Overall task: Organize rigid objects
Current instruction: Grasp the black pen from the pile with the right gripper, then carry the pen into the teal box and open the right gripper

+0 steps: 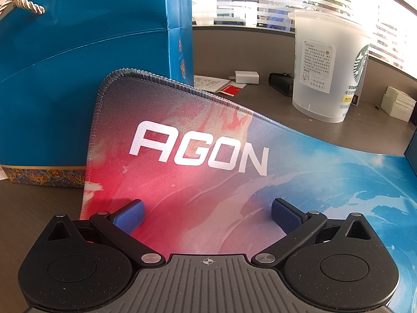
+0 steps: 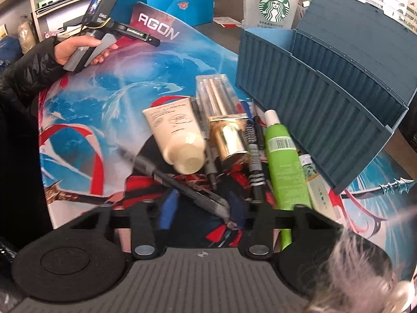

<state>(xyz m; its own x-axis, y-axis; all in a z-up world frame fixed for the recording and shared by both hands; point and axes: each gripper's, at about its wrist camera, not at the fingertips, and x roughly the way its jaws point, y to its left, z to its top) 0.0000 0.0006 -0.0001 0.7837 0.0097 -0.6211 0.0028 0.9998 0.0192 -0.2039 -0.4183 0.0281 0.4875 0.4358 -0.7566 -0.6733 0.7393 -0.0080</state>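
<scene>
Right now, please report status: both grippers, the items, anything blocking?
Left gripper open, empty, over the mat. Right gripper around a dark pen, jaws not clearly shut. Pile of tubes and pens beside the blue organizer; green bottle close by.

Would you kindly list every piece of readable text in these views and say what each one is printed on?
"AGON": on the mouse pad.
"STARBUCKS", under the siren logo: on the plastic cup.
Handwritten note stuck on the cup: too small to read.
Print on the cream tube: too blurred.
Barcode label on the green bottle: digits unreadable.
Lettering on the left gripper: too blurred.
</scene>
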